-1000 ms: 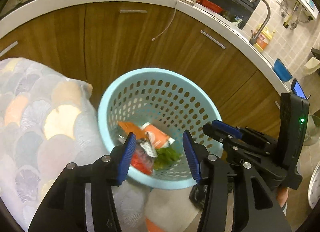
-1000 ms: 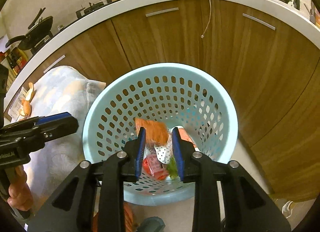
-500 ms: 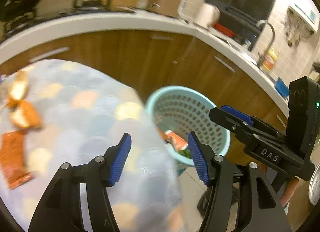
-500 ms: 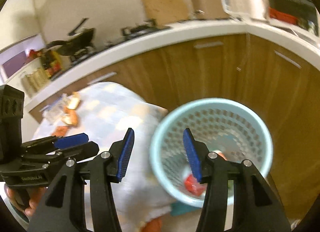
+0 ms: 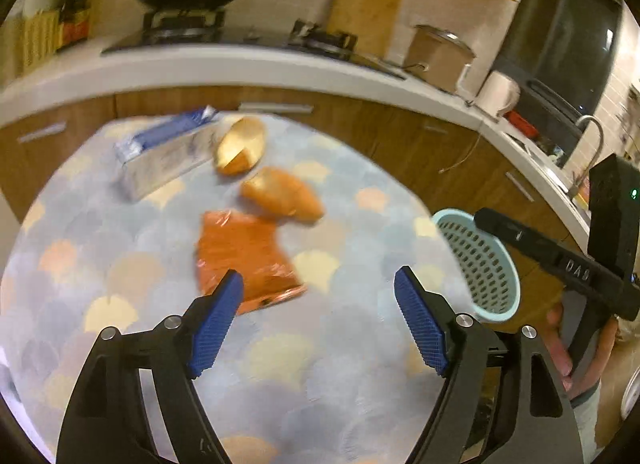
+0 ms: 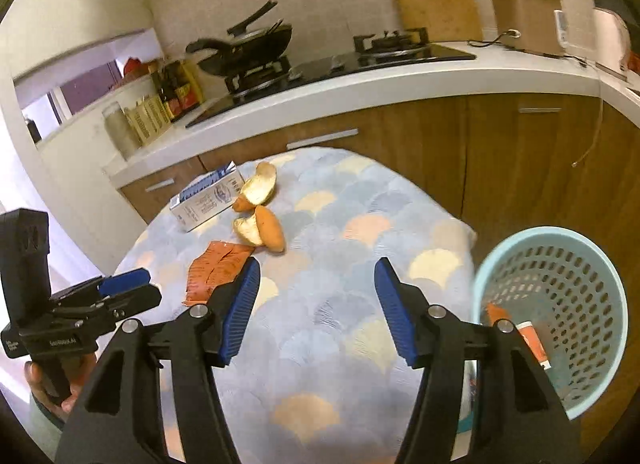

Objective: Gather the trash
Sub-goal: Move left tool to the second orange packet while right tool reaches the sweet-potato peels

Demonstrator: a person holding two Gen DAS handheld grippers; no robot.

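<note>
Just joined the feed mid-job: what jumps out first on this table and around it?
The litter on the scallop-patterned tablecloth: an orange wrapper, two pieces of orange peel and a small blue-and-white carton at the far edge. Off the table's right side stands a pale blue basket with trash inside. Both hand-held grippers, left and right, are open and empty.

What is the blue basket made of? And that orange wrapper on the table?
The blue basket looks like moulded plastic, smooth and matte: its wall has even rows of punched holes. The orange wrapper seems to be thin plastic or foil film, since it is crinkled and glints in places. Which of the two I cannot tell.
</note>
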